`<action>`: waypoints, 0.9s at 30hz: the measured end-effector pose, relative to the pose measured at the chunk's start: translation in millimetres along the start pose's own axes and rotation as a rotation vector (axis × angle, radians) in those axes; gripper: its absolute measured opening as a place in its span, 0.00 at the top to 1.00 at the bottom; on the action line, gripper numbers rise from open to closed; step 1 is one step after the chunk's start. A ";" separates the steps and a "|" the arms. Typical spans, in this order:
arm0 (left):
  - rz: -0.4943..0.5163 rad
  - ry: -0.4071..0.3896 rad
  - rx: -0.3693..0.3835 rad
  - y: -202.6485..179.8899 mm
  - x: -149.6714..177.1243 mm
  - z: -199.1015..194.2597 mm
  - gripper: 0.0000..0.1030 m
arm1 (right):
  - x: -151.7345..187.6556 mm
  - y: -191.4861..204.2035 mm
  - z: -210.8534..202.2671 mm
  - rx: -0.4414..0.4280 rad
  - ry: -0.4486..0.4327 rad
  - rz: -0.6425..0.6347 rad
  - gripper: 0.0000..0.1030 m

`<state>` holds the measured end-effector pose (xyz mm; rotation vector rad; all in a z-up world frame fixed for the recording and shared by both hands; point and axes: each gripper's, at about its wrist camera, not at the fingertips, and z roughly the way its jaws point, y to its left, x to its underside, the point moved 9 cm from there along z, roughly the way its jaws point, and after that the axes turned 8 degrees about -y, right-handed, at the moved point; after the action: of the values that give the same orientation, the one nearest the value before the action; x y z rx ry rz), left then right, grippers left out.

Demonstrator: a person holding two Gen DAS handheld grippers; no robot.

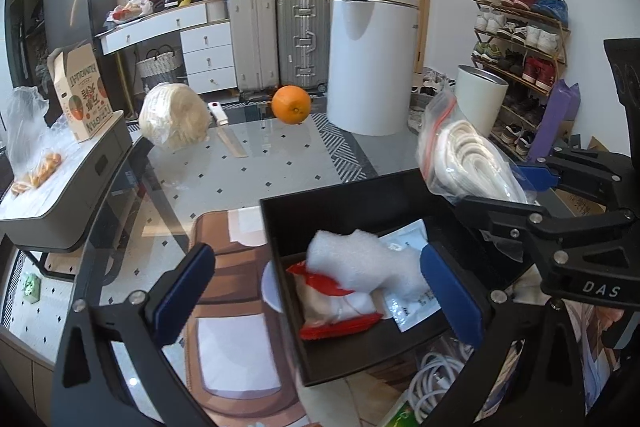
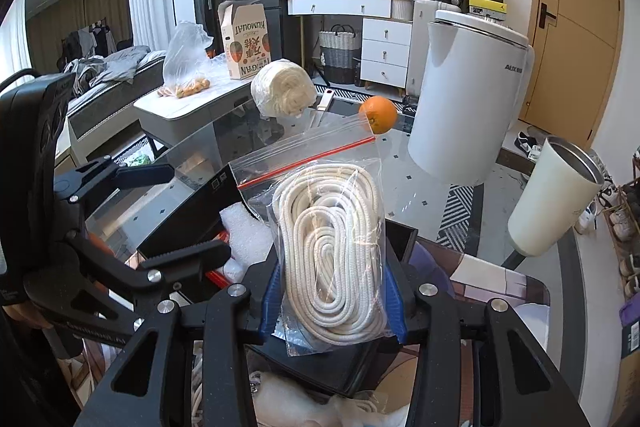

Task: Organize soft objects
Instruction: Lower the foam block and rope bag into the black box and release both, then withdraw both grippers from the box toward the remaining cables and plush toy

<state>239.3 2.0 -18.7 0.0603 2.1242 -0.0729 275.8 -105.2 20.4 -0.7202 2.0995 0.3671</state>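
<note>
The right gripper (image 2: 332, 291) had its jaws clamped on a clear zip bag of coiled white rope (image 2: 332, 251), held upright, long axis vertical, just above the black box (image 1: 360, 199). The left gripper (image 1: 316, 291), jaws wide apart and empty, straddled that box's near wall, over a foam piece (image 1: 360, 259) and a crinkly red-and-white packet (image 1: 336, 303) inside.

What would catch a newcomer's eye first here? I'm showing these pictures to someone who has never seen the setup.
First, the zip bag of coiled white rope, pinched in the right gripper above the black bin. Next, the bin's contents: a white foam piece on a red-and-white packet, with the left gripper spread wide and empty around that corner. Farther back, a bright orange sits on the glass table.
</note>
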 end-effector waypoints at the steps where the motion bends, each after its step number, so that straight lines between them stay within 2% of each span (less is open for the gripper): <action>1: -0.005 0.002 -0.004 2.2 0.6 -0.3 0.00 | -0.1 1.4 0.9 -0.005 0.002 -0.001 0.58; 7: 0.005 0.004 -0.020 8.3 4.7 -1.5 0.00 | 0.9 6.9 9.0 -0.010 0.014 -0.014 0.57; 8: 0.007 0.006 -0.023 9.1 5.2 -1.8 0.00 | 1.9 7.6 11.4 -0.006 0.021 -0.021 0.54; 10: 0.012 0.009 -0.025 11.0 7.3 -2.2 0.00 | 5.1 7.5 14.5 0.028 0.026 -0.044 0.36; 13: 0.007 0.010 -0.033 14.7 8.5 -3.7 0.00 | 6.1 3.6 11.5 0.042 0.020 -0.044 0.25; 20: -0.027 0.013 -0.005 19.1 15.0 -12.8 0.00 | 9.3 -6.7 -9.1 0.009 -0.008 0.019 0.13; 22: -0.046 0.013 0.003 20.1 17.7 -17.0 0.00 | 12.7 -10.3 -16.8 0.003 -0.015 0.050 0.03; 27: -0.072 -0.004 0.002 21.3 22.8 -32.9 0.00 | 22.3 -10.0 -37.7 -0.030 -0.035 0.097 0.01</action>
<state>201.0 26.0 -21.3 -0.0157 2.1219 -0.1176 247.5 -139.9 24.3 -0.6264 2.1046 0.4617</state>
